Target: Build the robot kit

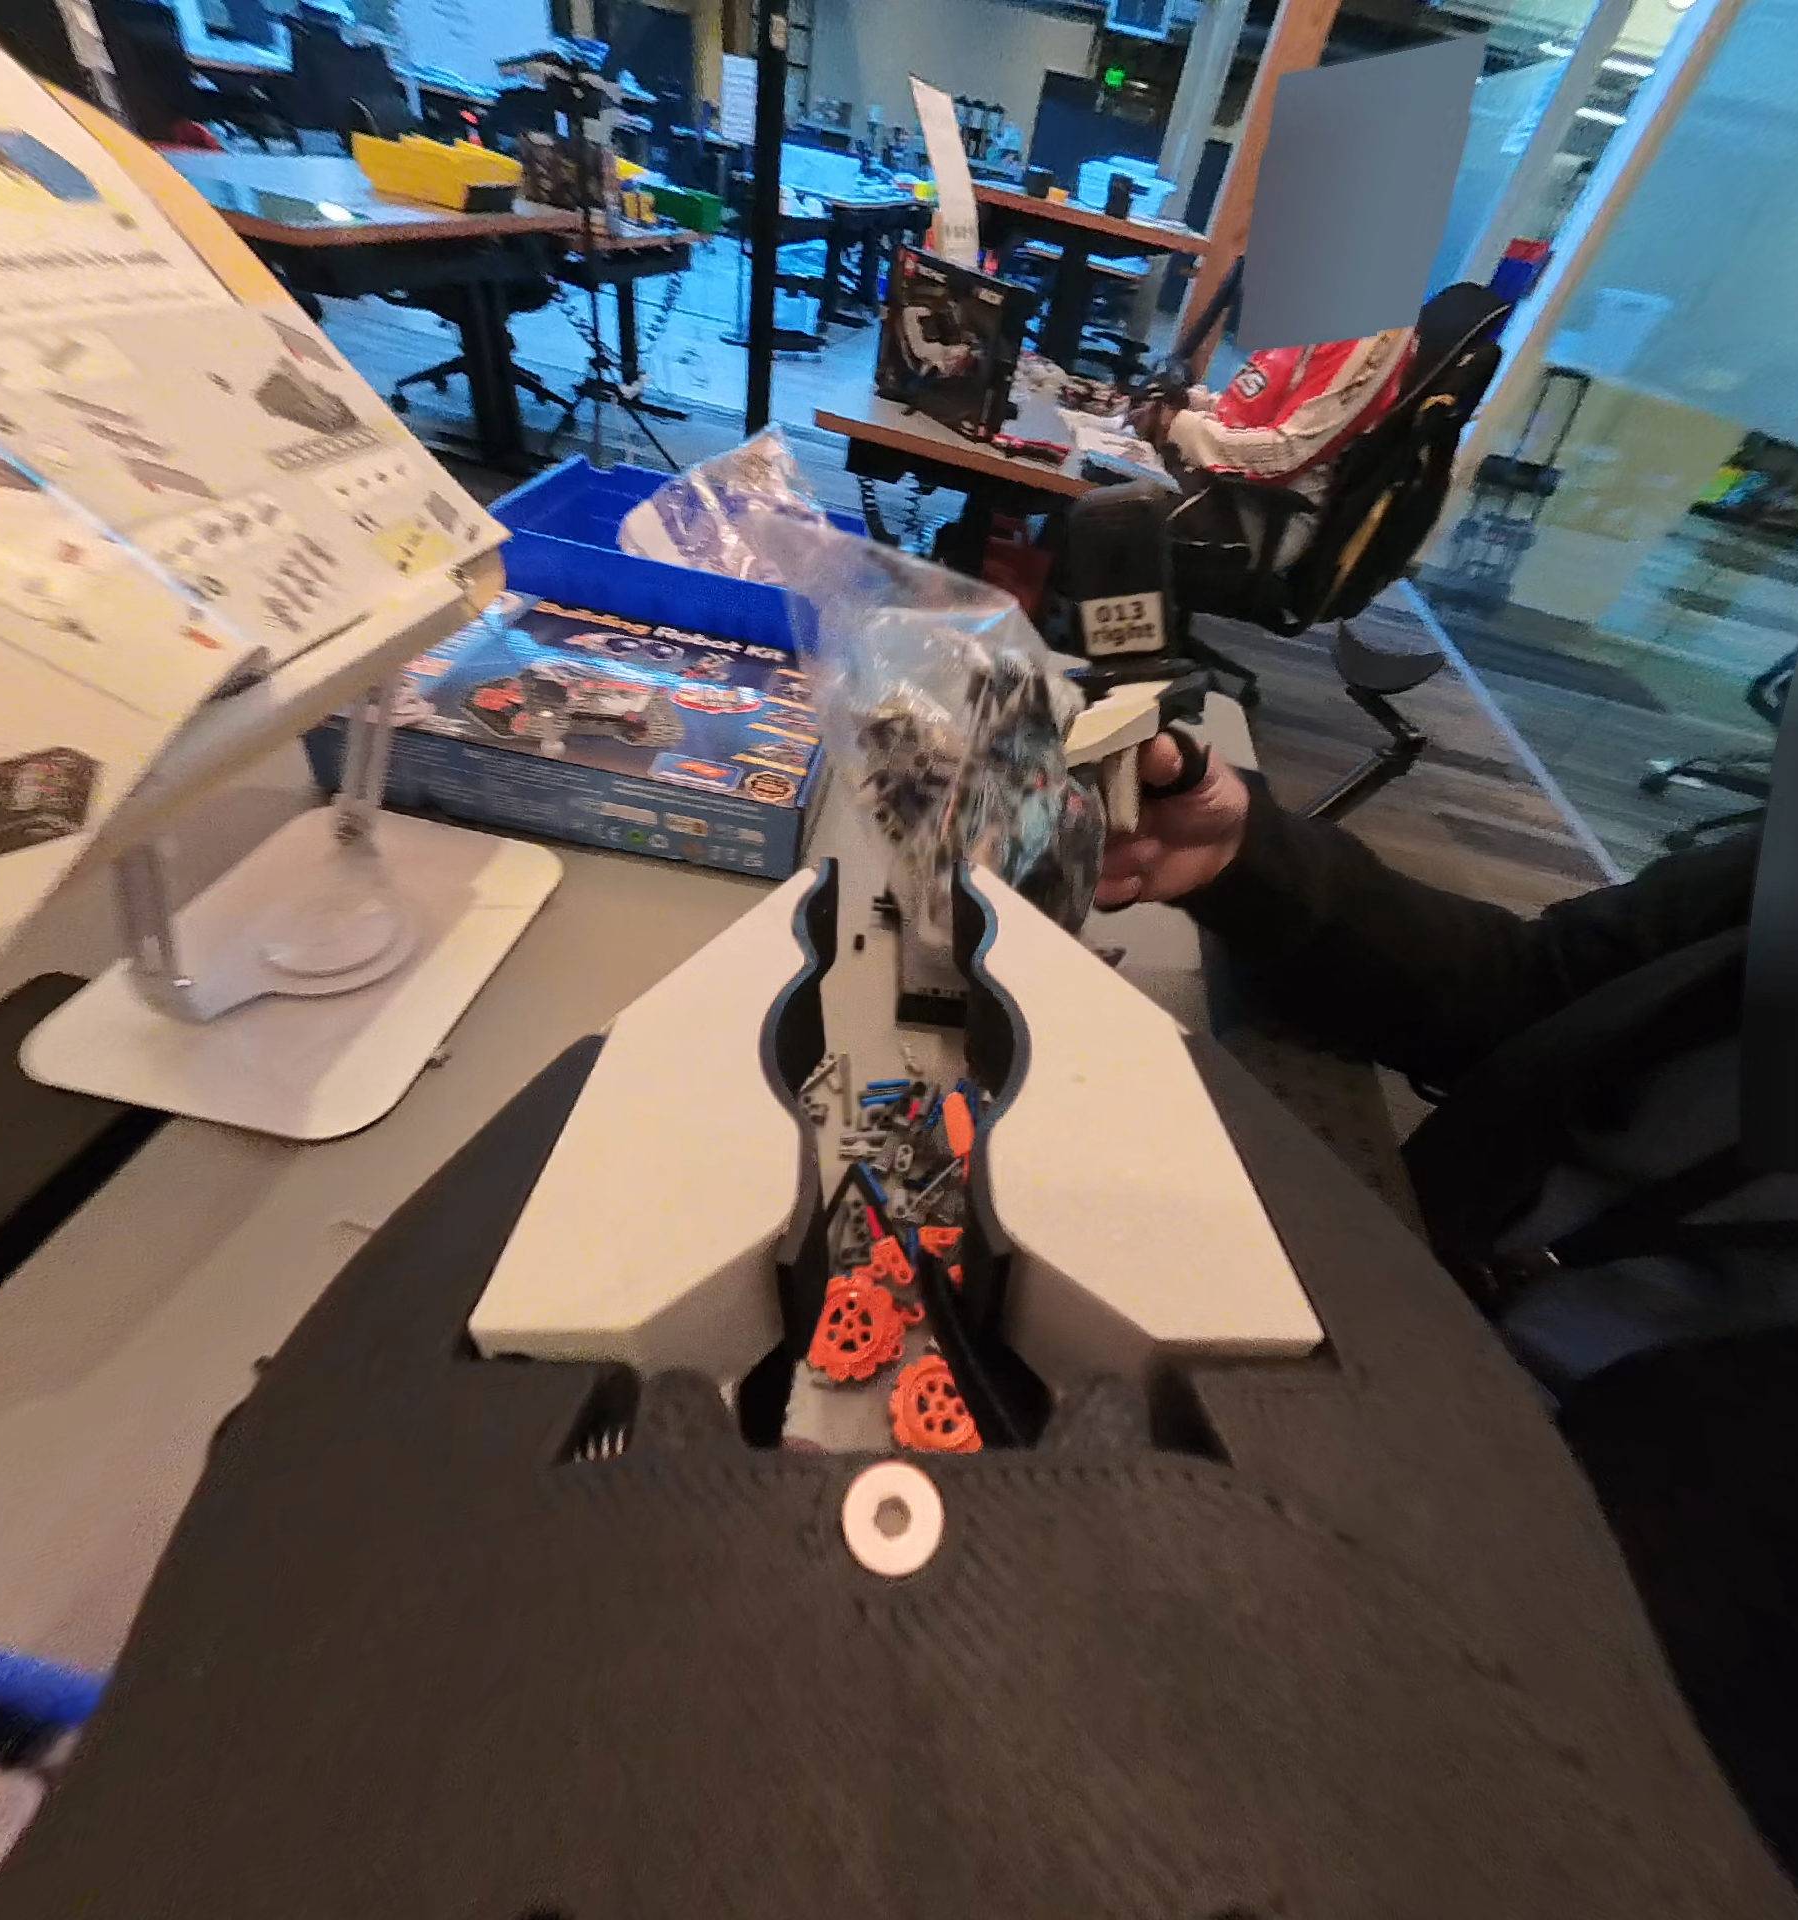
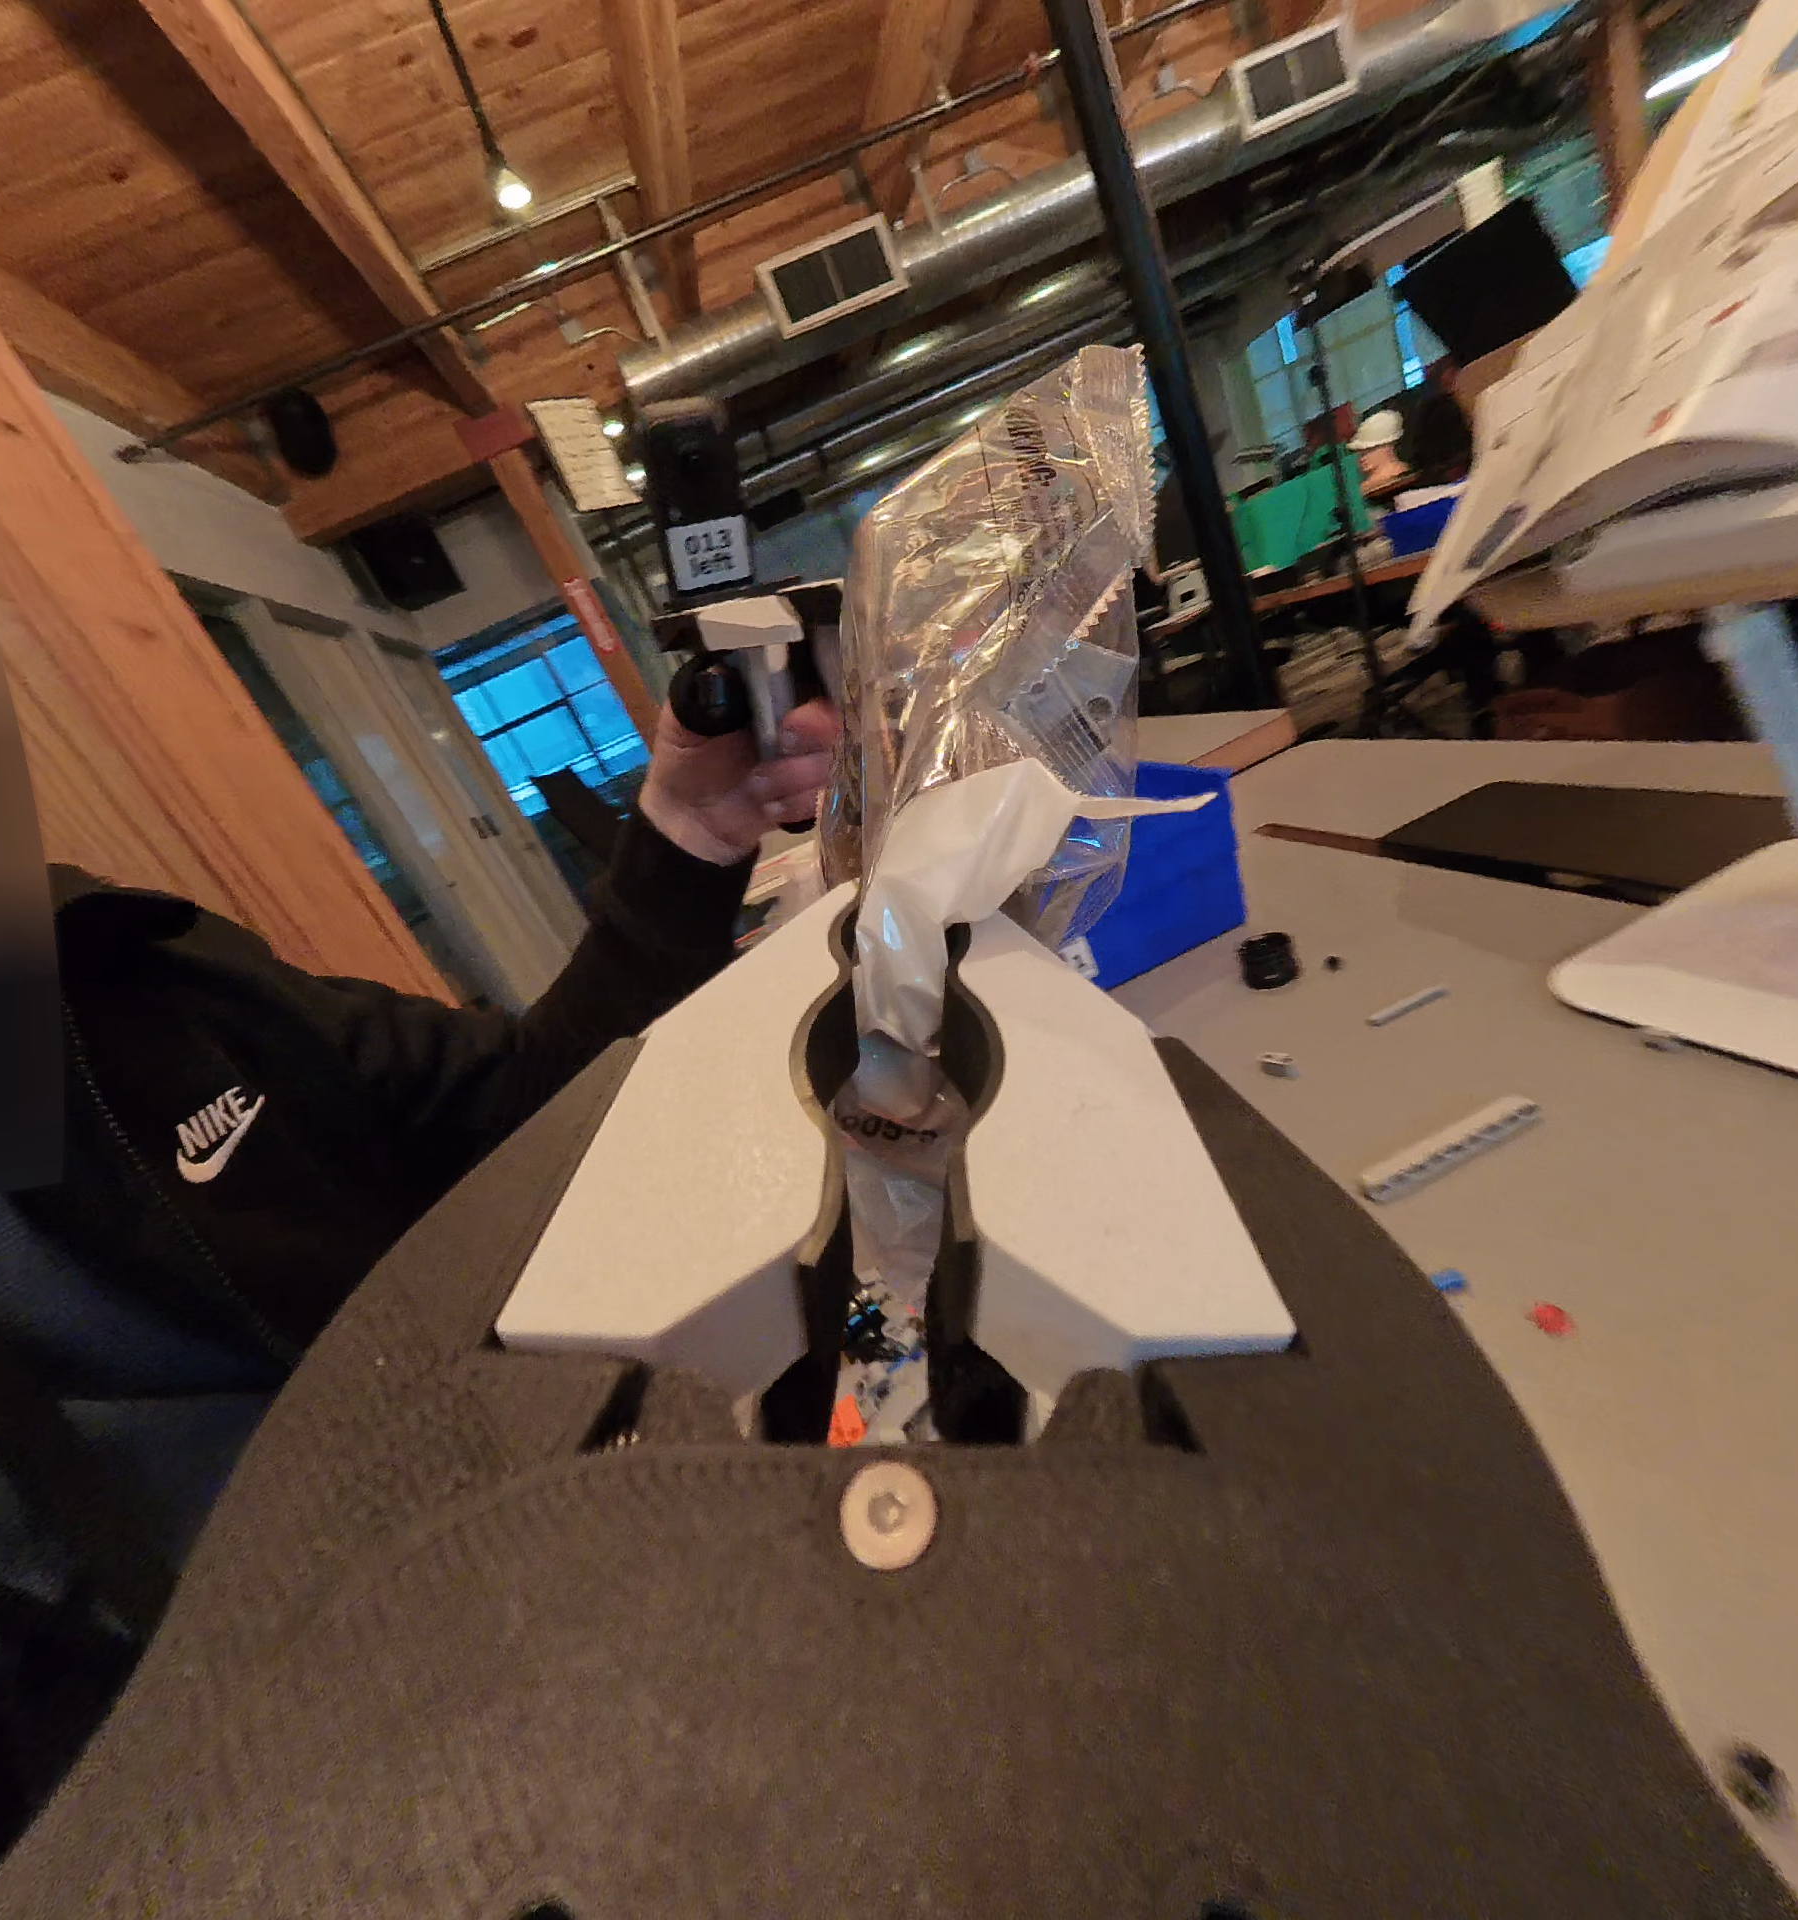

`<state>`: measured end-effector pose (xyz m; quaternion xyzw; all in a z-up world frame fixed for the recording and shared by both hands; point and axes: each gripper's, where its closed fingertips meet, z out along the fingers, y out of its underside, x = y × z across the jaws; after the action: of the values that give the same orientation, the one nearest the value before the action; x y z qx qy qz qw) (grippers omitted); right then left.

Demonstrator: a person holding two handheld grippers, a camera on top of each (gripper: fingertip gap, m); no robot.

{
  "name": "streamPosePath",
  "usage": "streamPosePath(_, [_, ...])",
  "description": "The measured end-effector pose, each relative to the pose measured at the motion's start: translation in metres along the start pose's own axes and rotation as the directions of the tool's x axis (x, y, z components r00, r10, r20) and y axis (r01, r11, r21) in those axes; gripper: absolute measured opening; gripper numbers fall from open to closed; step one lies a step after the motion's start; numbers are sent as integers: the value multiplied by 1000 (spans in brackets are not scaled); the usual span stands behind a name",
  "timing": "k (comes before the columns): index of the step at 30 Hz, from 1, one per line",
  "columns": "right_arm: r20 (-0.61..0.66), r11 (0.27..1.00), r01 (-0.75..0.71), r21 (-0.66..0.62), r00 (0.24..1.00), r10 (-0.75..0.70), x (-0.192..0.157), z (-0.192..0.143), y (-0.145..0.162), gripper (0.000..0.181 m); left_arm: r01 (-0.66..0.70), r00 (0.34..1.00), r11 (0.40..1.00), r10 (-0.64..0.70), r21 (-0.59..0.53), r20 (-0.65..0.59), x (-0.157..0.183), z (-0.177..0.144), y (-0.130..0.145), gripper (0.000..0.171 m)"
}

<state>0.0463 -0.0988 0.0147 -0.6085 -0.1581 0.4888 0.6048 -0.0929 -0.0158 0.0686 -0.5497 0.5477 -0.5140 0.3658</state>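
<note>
Two grippers pinch one clear plastic bag of small parts, held up above the grey surface. Right gripper is nearly closed on the bag's twisted white end; left gripper is clamped narrowly on the bag's other end. Loose orange gears and pins lie on the surface beneath, with a blue bin behind.

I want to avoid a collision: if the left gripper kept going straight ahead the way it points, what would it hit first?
Probably the clear plastic bag of small parts, hanging just past the left gripper tips, with the right gripper right behind it. Depth is unclear; the fingers may already pinch the bag's edge.
</note>
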Motion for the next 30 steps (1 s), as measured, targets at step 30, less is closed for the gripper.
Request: streamPosePath(30, [-835, 986, -163, -28, 546, 67, 89, -278, 41, 42, 166, 895, 852, 81, -496, 438, -91, -136, 159, 41])
